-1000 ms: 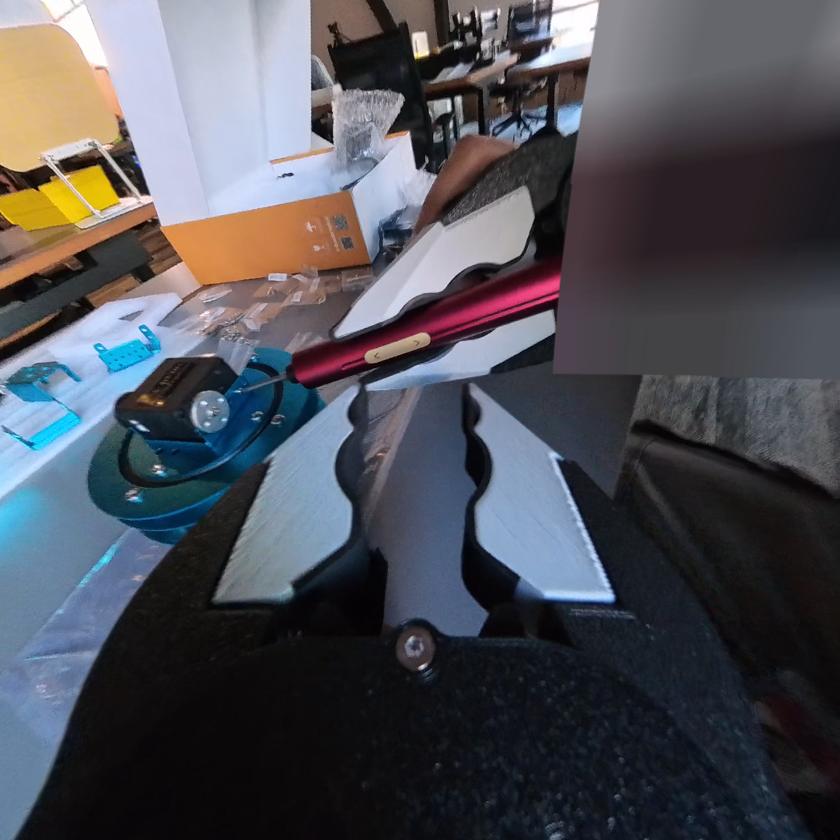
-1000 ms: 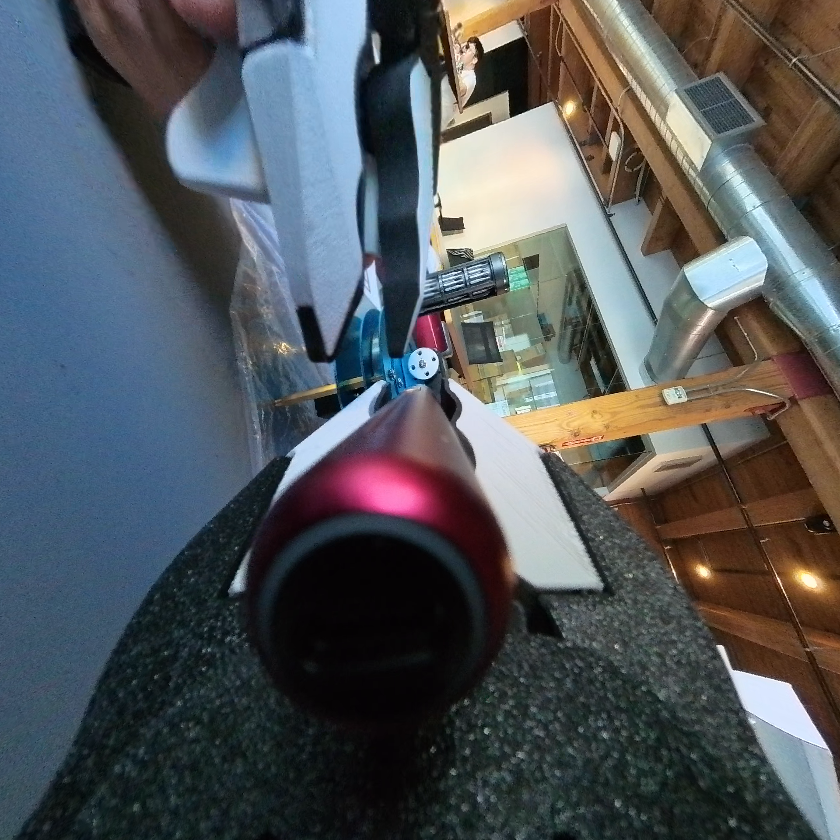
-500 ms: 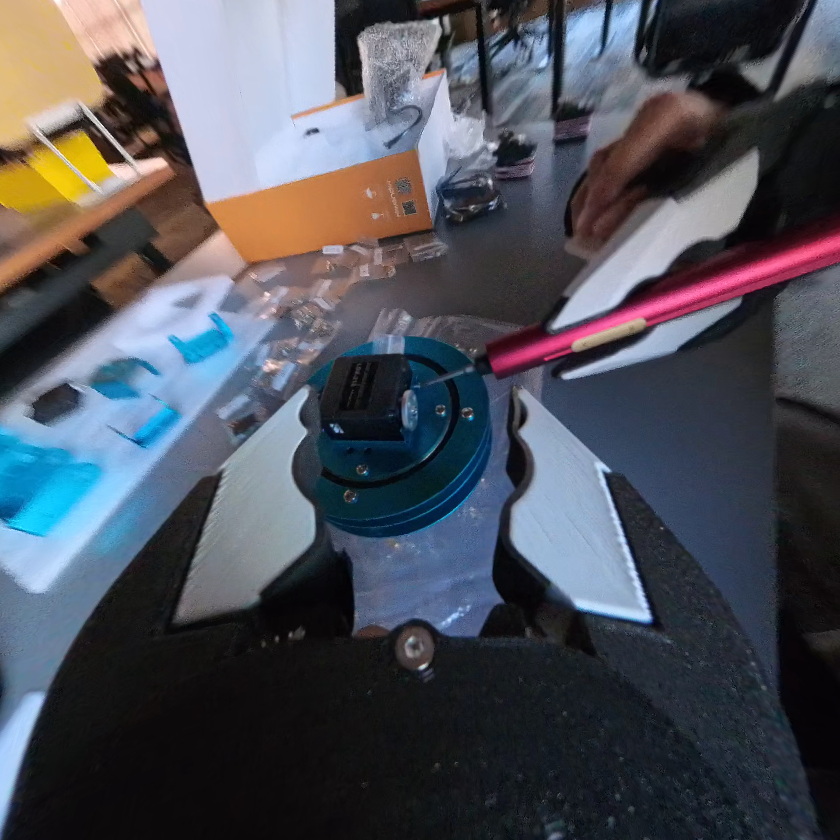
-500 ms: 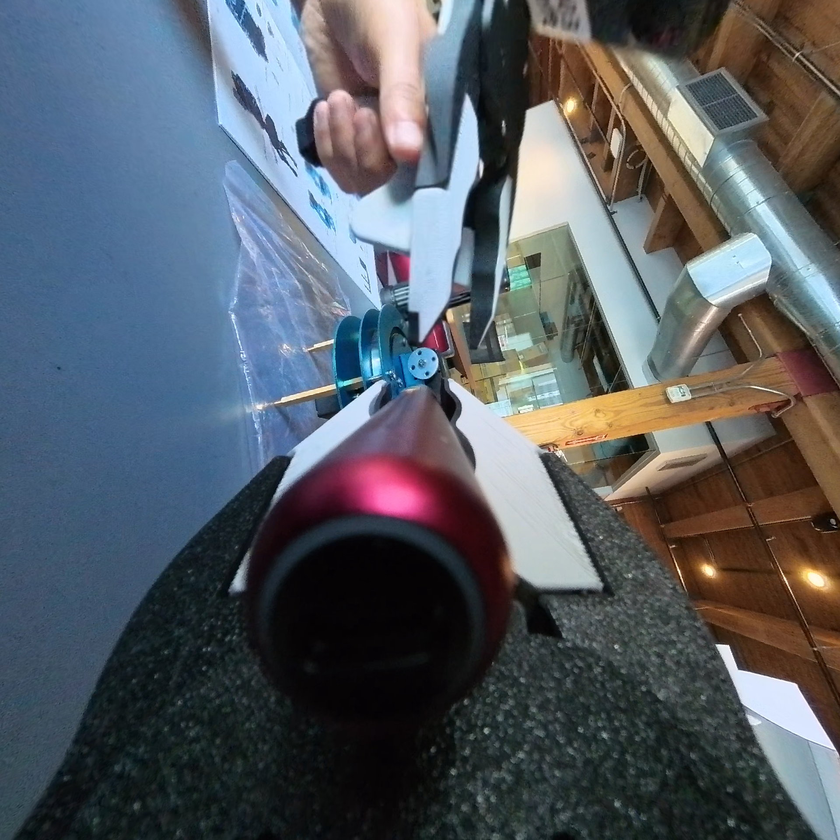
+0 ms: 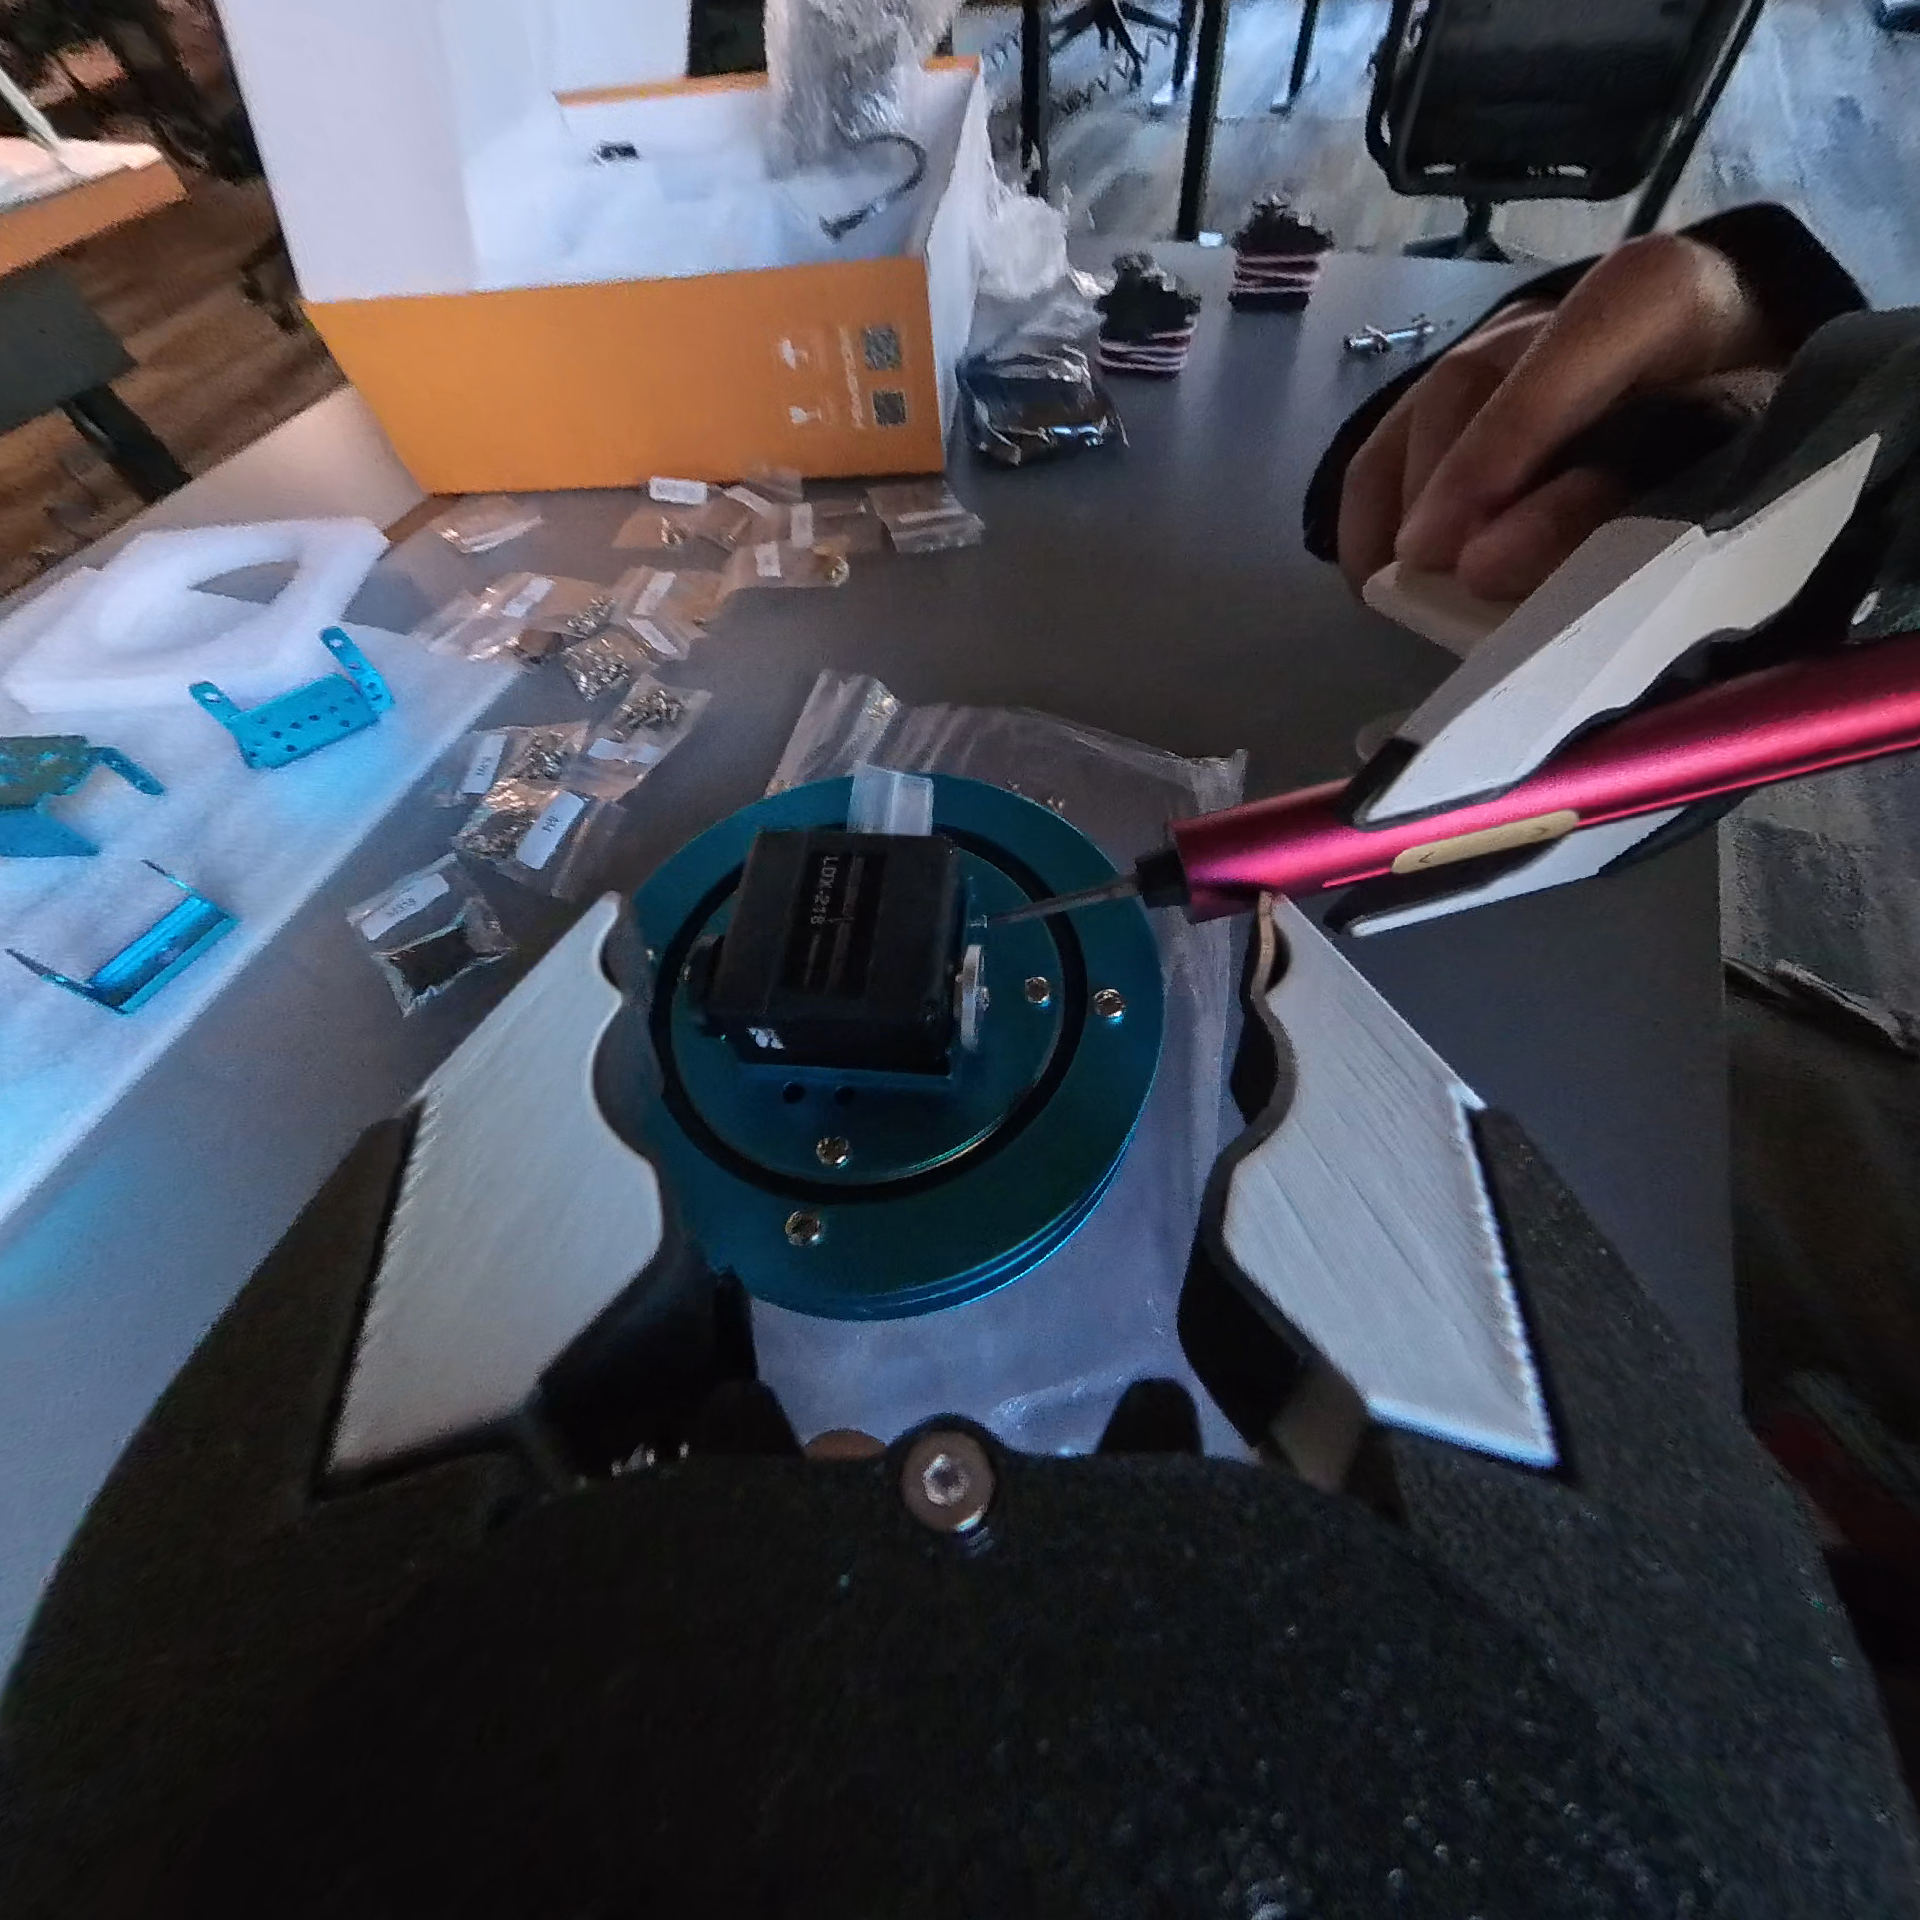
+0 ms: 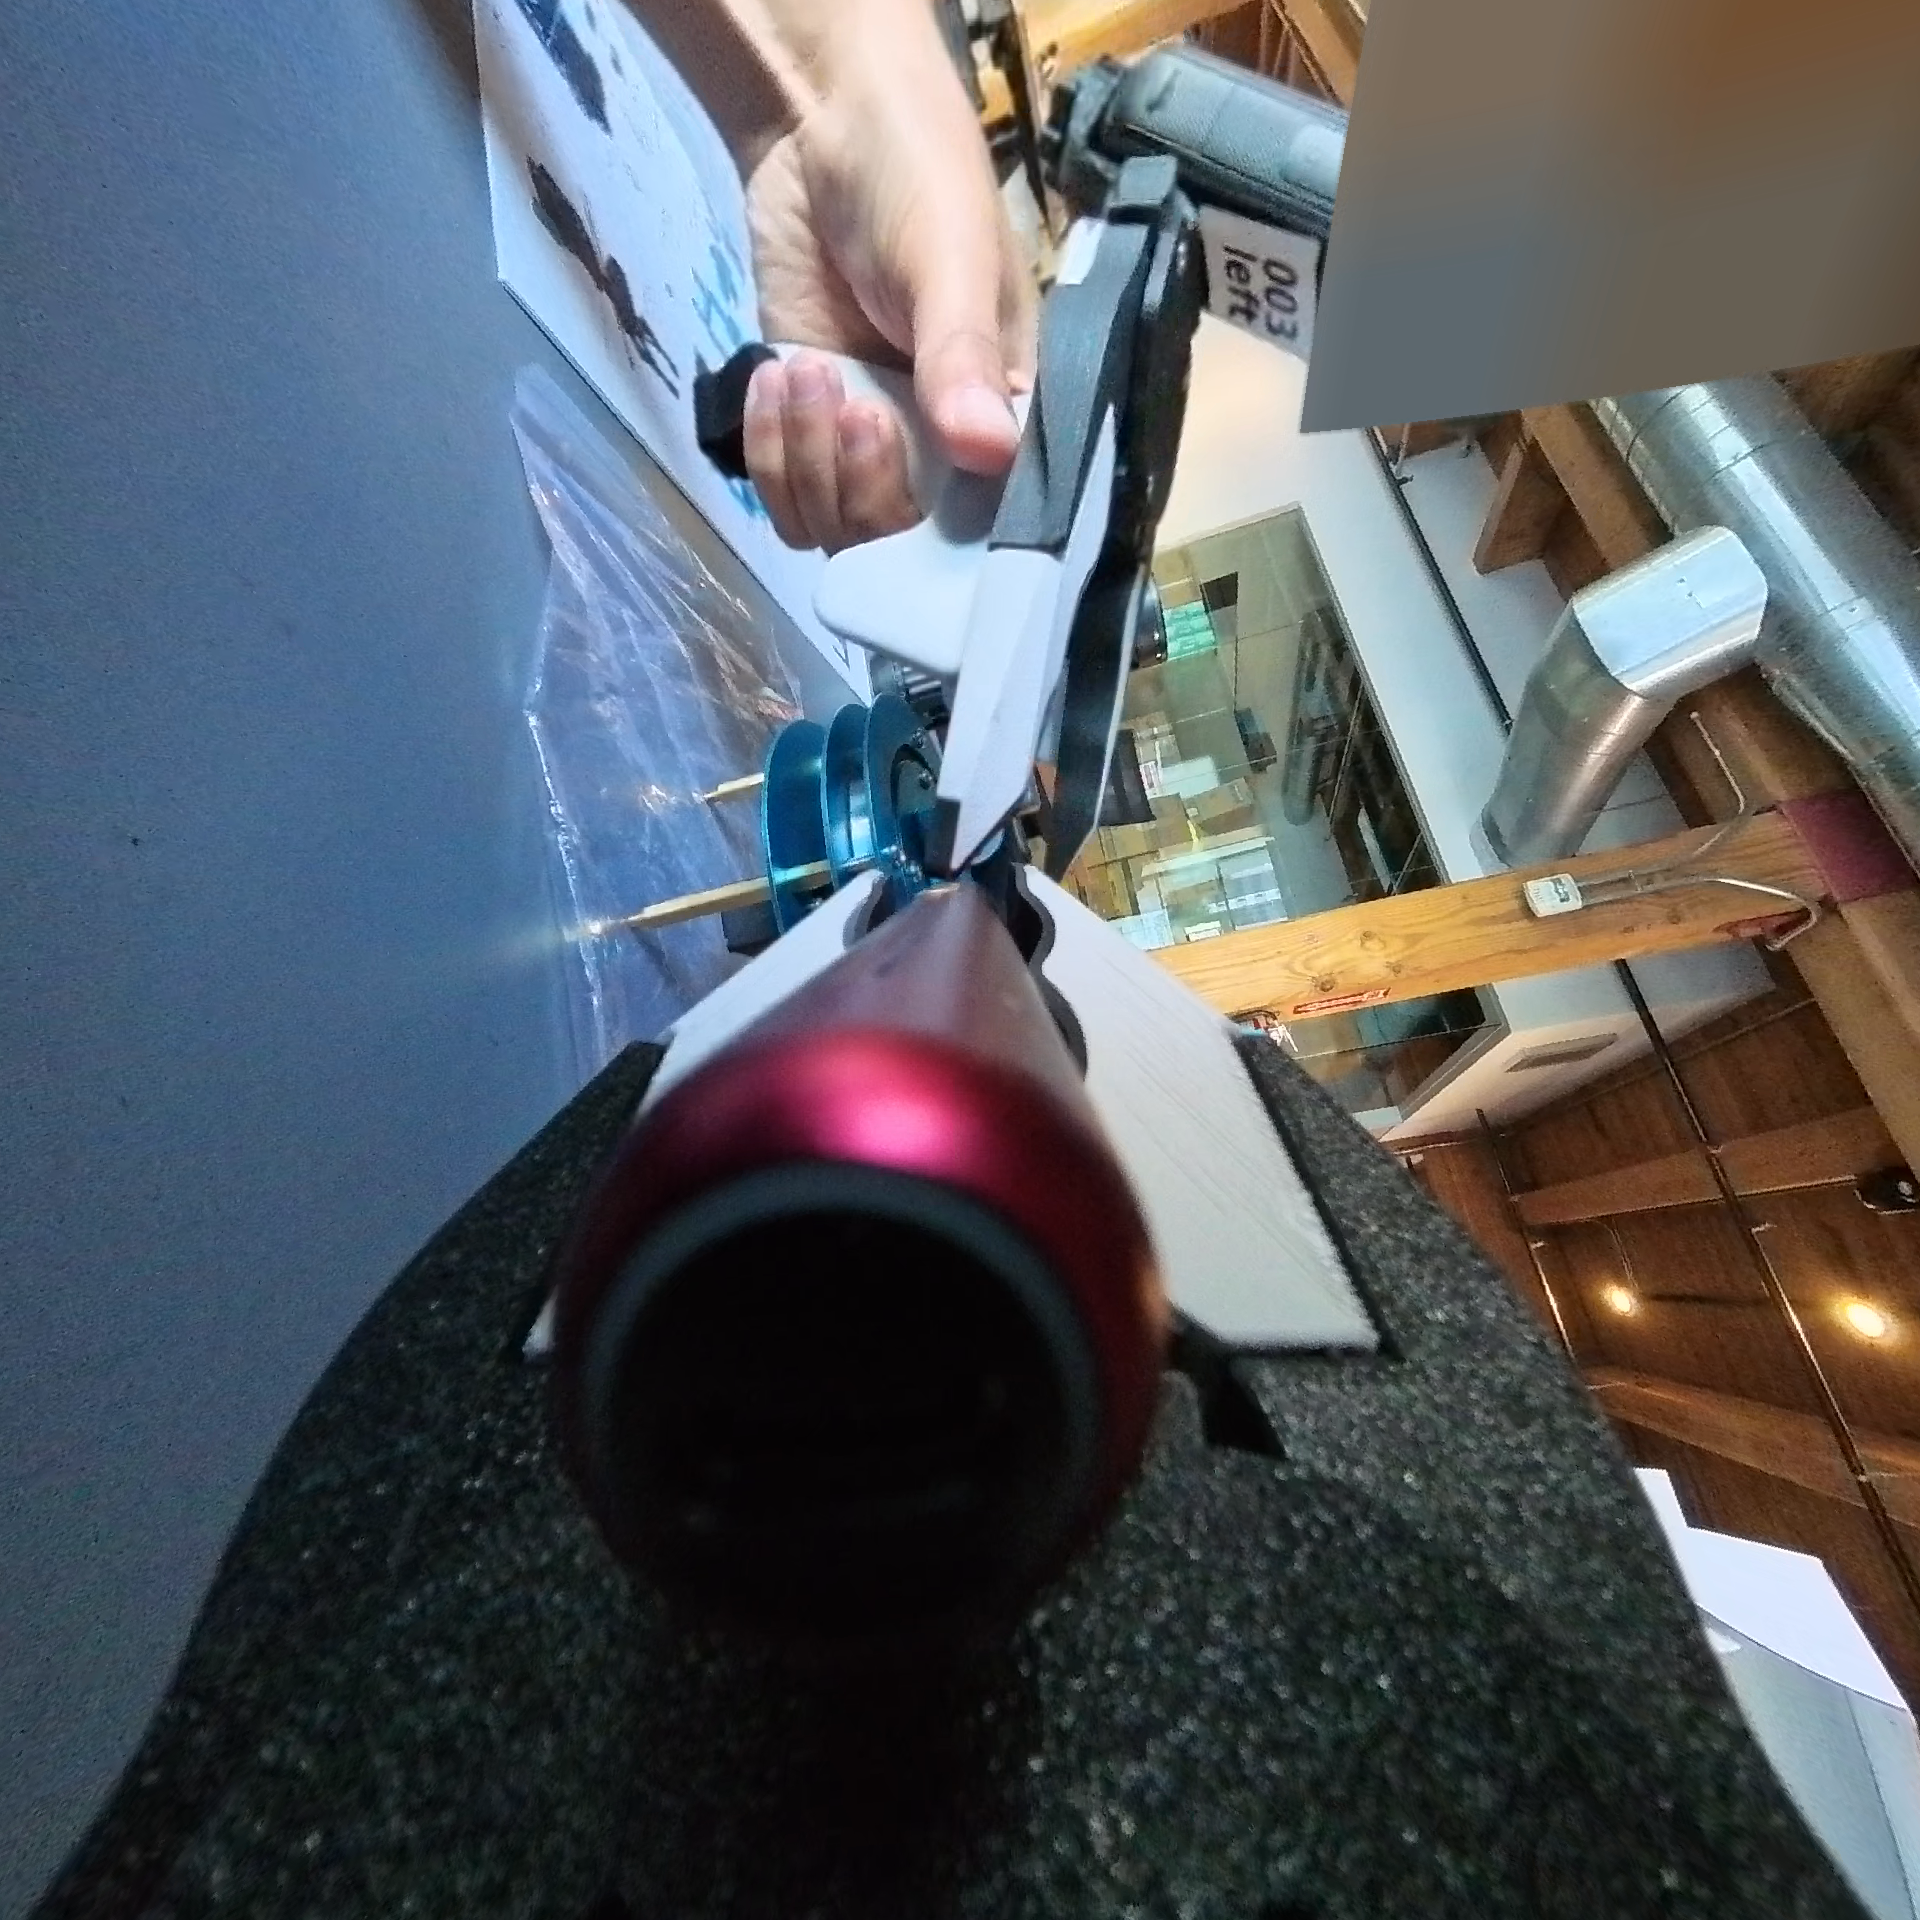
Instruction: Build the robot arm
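My left gripper [image 5: 935, 997] hangs over the blue round base [image 5: 899, 1049] with its fingers wide apart, holding nothing; one finger stands on each side of the base, and I cannot tell if they touch it. The base lies on a clear plastic bag [image 5: 997, 748] on the dark surface [image 5: 1143, 582], in the middle, near to me. On top of it sits a black servo block [image 5: 836, 951].

My right gripper [image 6: 951, 894] has its fingers closed around the red electric screwdriver [image 5: 1538, 790]. The screwdriver's long axis runs from the far right down toward the left, almost level, and its thin bit points at the right side of the servo, at or just beside it (contact is too small to judge).

I judge the screw work is in progress: several brass screws already sit in the base, and small bags of screws [image 5: 582, 665] wait at the far left.
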`<state>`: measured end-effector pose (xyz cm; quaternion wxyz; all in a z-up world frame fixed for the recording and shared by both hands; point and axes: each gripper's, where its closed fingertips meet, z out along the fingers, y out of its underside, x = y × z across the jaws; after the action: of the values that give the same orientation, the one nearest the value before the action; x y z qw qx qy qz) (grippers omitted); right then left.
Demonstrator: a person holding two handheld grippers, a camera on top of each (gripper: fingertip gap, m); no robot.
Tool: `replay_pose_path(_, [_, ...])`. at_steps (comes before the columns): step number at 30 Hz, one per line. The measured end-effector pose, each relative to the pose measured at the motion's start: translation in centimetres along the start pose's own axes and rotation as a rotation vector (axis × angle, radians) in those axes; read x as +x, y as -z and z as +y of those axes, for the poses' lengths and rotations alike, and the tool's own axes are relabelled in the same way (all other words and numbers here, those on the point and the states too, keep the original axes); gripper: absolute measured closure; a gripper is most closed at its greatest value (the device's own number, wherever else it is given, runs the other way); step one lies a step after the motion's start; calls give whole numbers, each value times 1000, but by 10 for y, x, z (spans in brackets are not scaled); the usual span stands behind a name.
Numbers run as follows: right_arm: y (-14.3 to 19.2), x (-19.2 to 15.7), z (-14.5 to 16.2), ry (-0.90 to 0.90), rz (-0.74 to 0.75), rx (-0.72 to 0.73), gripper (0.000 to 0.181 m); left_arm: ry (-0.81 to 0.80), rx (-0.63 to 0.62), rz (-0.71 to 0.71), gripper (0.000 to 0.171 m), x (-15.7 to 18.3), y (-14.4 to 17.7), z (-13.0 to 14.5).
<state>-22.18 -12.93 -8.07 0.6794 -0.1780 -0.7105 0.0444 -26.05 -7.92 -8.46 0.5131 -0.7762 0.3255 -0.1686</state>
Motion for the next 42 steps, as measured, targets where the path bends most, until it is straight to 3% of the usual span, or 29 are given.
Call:
replay_pose_path(4, [1,0,1,-3,-2,1,158,18,-53,35,57,2,-1,3])
replay_pose_path(14, [1,-1,0,2,-1,1,158,92,-29,123,48,19,-1,-4])
replay_pose_path(23, [0,-2,-1,6,-2,-2,158,24,-62,44,45,18,-5,2])
replay_pose_path(42, [0,-3,-1,16,-1,1,158,72,-17,74,47,19,-6,-4])
